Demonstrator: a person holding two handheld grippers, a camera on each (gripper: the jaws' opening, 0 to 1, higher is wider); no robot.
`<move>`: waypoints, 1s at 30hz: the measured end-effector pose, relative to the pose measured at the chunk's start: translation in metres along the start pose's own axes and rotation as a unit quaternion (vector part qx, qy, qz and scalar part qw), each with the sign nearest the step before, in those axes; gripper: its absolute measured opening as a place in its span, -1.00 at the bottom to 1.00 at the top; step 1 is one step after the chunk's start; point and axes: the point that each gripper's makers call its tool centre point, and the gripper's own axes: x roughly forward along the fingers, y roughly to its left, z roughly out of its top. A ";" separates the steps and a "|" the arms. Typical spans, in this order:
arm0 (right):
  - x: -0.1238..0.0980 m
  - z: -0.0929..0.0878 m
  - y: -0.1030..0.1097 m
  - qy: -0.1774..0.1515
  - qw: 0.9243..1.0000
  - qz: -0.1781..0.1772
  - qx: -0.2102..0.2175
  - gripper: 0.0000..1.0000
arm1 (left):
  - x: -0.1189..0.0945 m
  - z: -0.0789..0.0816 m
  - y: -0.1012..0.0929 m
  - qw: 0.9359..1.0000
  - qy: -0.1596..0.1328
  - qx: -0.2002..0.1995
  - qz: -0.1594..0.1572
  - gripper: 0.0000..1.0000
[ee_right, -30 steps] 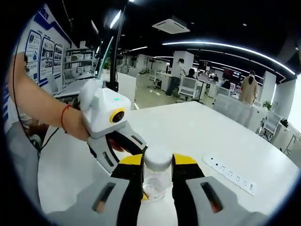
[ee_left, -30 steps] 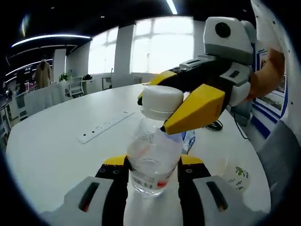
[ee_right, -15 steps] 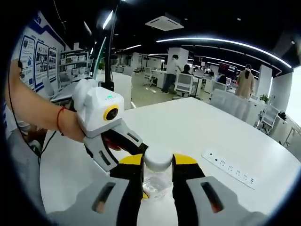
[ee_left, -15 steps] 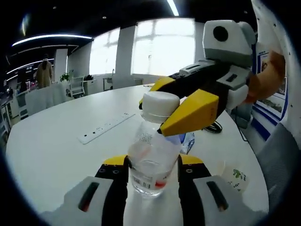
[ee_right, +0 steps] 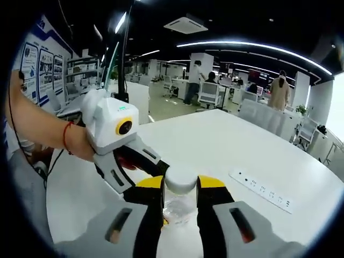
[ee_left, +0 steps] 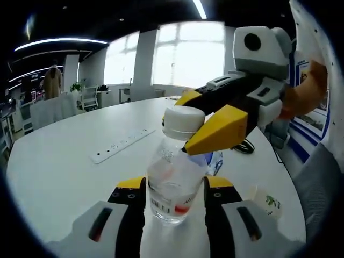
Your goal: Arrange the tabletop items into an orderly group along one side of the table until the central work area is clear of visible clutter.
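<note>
- Left gripper view: the left tool (ee_left: 173, 189) grips the lower body of a clear plastic bottle (ee_left: 173, 183), its two yellow-tipped jaws pressed against the bottle's sides. The bottle stands roughly upright above the white counter (ee_left: 59, 172), leaning a little.
- The right tool (ee_left: 189, 121) reaches in from the right, its yellow jaws closed on the bottle's white cap (ee_left: 184, 121). A hand (ee_left: 303, 88) holds that tool from behind.
- On the counter a white power strip (ee_left: 121, 144) lies well to the left of the bottle. A small paper cup with a green print (ee_left: 266, 200) sits to the right, near the counter's edge. A blue-and-white packet (ee_left: 214, 160) shows just behind the bottle.
- Right gripper view: the right tool (ee_right: 180, 185) clamps the white cap (ee_right: 180, 179) between its jaws, with the bottle (ee_right: 177, 209) hanging clear below.
- The left tool comes in from the left and holds the bottle low down; its tips are hidden behind the right tool's jaws. A hand (ee_right: 80, 148) with a red wrist cord carries it.
- The power strip (ee_right: 262, 191) lies on the counter (ee_right: 215, 145) to the right, apart from the bottle.
</note>
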 end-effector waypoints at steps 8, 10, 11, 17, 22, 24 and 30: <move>-0.001 -0.001 0.002 0.004 1.000 0.005 0.004 -0.48 | -0.002 0.000 -0.001 1.000 0.000 -0.002 0.002 -0.14; -0.001 -0.002 0.002 0.006 1.000 0.007 0.007 -0.43 | -0.003 0.001 -0.001 1.000 0.000 -0.004 0.003 -0.12; -0.001 -0.003 0.002 0.006 1.000 0.007 0.008 -0.41 | -0.003 0.001 -0.001 1.000 0.000 -0.004 0.005 -0.11; -0.004 -0.002 -0.001 0.006 1.000 0.010 0.017 -0.32 | -0.008 0.003 0.001 1.000 -0.001 -0.007 0.013 -0.02; -0.007 -0.001 -0.003 0.004 1.000 0.013 0.027 -0.25 | -0.013 0.006 0.001 1.000 -0.001 -0.012 0.018 0.02; -0.009 0.000 -0.004 0.003 0.999 0.014 0.031 -0.23 | -0.015 0.006 0.000 1.000 -0.001 -0.014 0.020 0.04; -0.014 -0.001 -0.007 0.004 0.999 0.025 0.045 -0.13 | -0.023 0.007 -0.002 0.999 -0.003 -0.028 0.029 0.13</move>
